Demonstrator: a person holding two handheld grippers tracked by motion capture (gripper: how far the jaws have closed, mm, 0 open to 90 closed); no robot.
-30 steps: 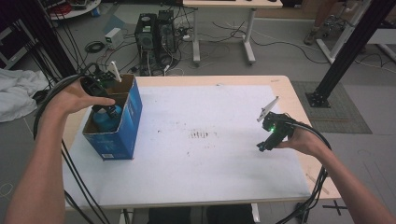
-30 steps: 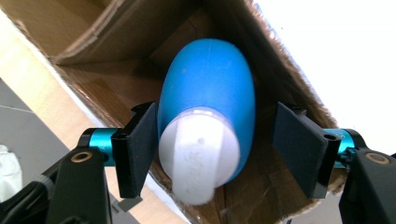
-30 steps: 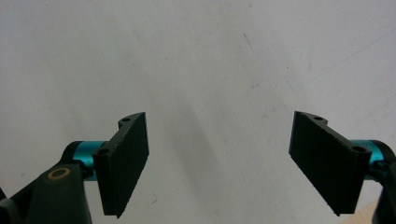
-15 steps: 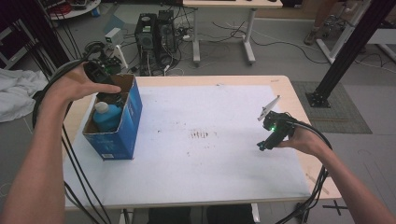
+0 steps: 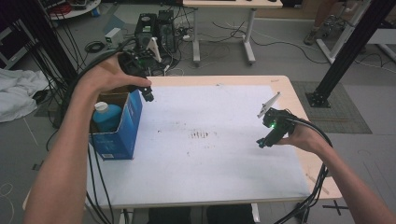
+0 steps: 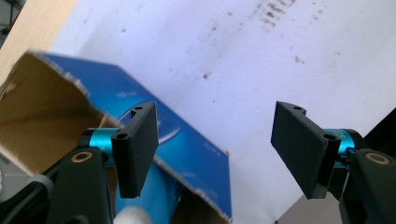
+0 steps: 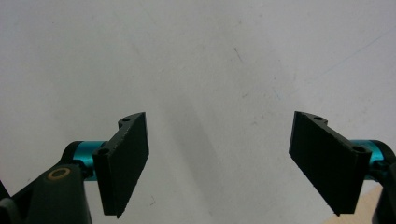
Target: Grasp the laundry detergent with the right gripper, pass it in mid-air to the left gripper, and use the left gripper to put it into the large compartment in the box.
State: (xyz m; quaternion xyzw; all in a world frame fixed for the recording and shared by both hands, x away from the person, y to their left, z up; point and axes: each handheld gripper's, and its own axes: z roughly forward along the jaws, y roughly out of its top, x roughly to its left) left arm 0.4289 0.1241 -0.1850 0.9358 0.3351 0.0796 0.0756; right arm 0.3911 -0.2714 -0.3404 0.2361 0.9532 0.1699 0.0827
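Grey floor [image 5: 280,51], cables [image 5: 93,46], second desk [image 5: 224,3] behind.

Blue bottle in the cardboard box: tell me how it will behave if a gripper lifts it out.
The blue bottle looks like smooth plastic, so flat jaws may slip on it. It stands upright with its white cap on top and fills much of the cardboard box, so it may drag the walls and tip or lift the box. How heavy it is cannot be told.

**Open jaws over a bare white surface**

The right gripper [image 7: 218,163] is seen with its two black jaws held wide apart, and nothing is gripped between them. Teal fittings are seen behind each jaw. Beneath them a white table surface [image 7: 205,60] is spread, marked by faint scratches and small specks.
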